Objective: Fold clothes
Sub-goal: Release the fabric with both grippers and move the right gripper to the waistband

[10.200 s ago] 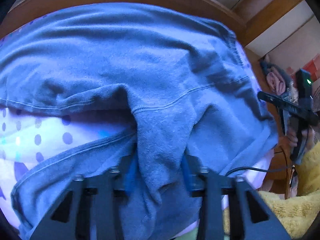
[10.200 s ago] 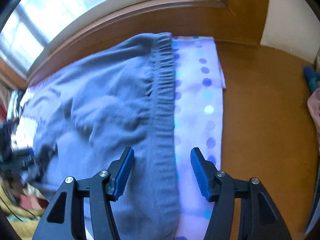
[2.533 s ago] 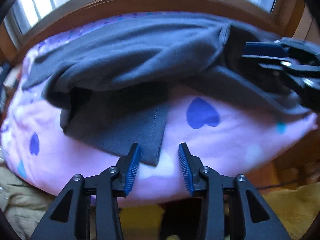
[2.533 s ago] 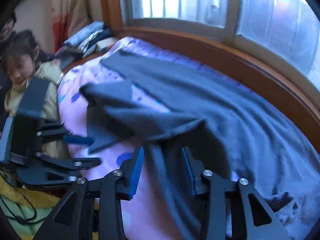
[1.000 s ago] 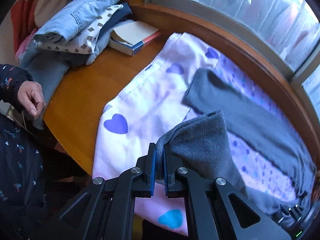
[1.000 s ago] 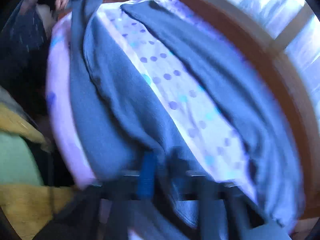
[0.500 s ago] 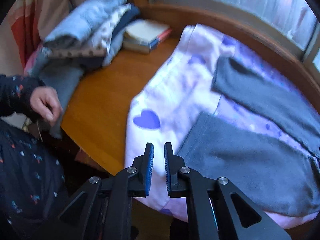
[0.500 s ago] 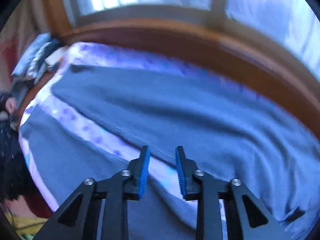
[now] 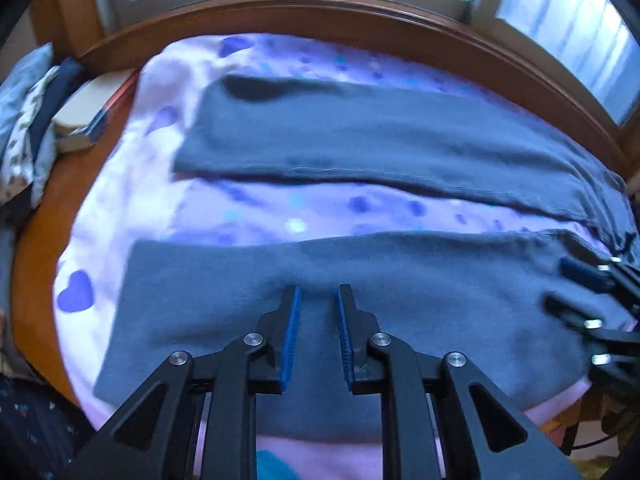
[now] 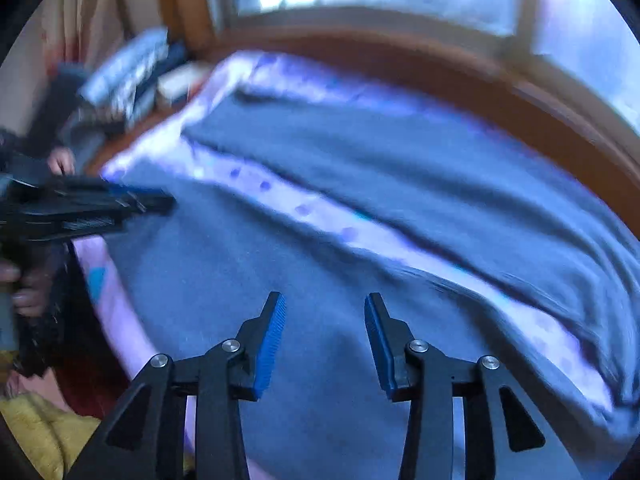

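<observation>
Grey-blue fleece trousers lie spread flat on a lilac sheet with dots and hearts. The near leg and far leg run left to right with a strip of sheet between them. My left gripper is open and empty over the near leg's middle. My right gripper is open and empty over the same leg; it also shows at the right edge of the left wrist view. The left gripper shows at the left of the right wrist view. The far leg lies beyond.
A stack of folded clothes and a book sit on the wooden ledge at the left. A wooden sill and window run along the back. A yellow blanket lies below the ledge.
Both grippers let go of the trousers, which now lie flat with legs apart. The left gripper swung right over the near leg and opened wider; the right gripper opened wider too.
</observation>
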The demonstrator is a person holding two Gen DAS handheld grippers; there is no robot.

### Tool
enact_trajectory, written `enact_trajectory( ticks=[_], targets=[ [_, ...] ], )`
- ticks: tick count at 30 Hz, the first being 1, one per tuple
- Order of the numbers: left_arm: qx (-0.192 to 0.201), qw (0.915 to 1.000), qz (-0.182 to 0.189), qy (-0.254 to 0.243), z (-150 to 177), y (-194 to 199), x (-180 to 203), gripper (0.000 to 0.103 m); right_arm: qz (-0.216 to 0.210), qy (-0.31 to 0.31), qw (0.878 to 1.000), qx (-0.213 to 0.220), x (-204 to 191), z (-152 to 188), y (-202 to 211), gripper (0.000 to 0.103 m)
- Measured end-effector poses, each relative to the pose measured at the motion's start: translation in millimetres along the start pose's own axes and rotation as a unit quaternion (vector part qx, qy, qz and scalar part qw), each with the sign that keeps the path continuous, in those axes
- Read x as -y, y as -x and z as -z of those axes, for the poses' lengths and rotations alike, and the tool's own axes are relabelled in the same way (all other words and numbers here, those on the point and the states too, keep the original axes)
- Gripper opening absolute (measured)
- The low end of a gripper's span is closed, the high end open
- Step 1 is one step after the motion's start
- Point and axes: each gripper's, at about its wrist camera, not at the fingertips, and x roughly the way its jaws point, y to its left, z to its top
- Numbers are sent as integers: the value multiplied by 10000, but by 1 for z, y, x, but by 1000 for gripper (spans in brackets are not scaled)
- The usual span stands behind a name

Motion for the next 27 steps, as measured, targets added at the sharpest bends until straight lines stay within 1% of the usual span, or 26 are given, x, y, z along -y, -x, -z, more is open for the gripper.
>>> enact_trajectory(
  ticks=[2,4,6,7,9,10,11,12,14,15,16,17,18,20,24,27],
  targets=[
    [104,9995,148,-239,-2,5,19,18,437,-398,9981,140,27,16,27,42],
    [163,9979,316,-534,-2,11,43,18,819,-976,9916,231,69,43,59,42],
    [205,9938,542,-951,1,18,79,18,1282,-1581,9786,287,113,72,92,43],
    [224,9908,682,-1149,5,22,100,18,1521,-1920,9691,292,140,87,107,44],
    [231,9830,1006,-1516,16,29,144,18,1908,-2638,9451,283,195,122,133,47],
    [242,9782,1155,-1709,23,33,167,18,2059,-3030,9301,277,223,141,146,47],
    [260,9728,1270,-1918,31,36,192,18,2118,-3443,9142,279,253,161,159,48],
    [252,9675,1356,-2119,38,37,215,18,2125,-3833,8983,304,282,181,172,48],
    [188,9564,1470,-2515,52,39,263,18,2105,-4618,8607,392,338,222,194,48],
    [173,9510,1533,-2678,58,39,284,18,2019,-4908,8464,448,360,238,201,48],
    [161,9456,1579,-2838,65,40,304,18,1899,-5148,8347,481,382,252,207,48],
    [155,9405,1592,-2997,72,40,325,18,1758,-5313,8273,495,402,264,212,48],
    [160,9364,1599,-3121,79,41,343,19,1654,-5394,8242,490,418,271,211,48],
    [176,9341,1656,-3157,89,41,370,19,1557,-5441,8233,439,439,279,208,48],
    [157,9349,1653,-3136,103,33,410,19,1370,-5272,8382,247,470,285,195,48],
    [254,9351,1421,-3236,112,27,434,19,1369,-5068,8509,182,477,279,188,48]
  ],
)
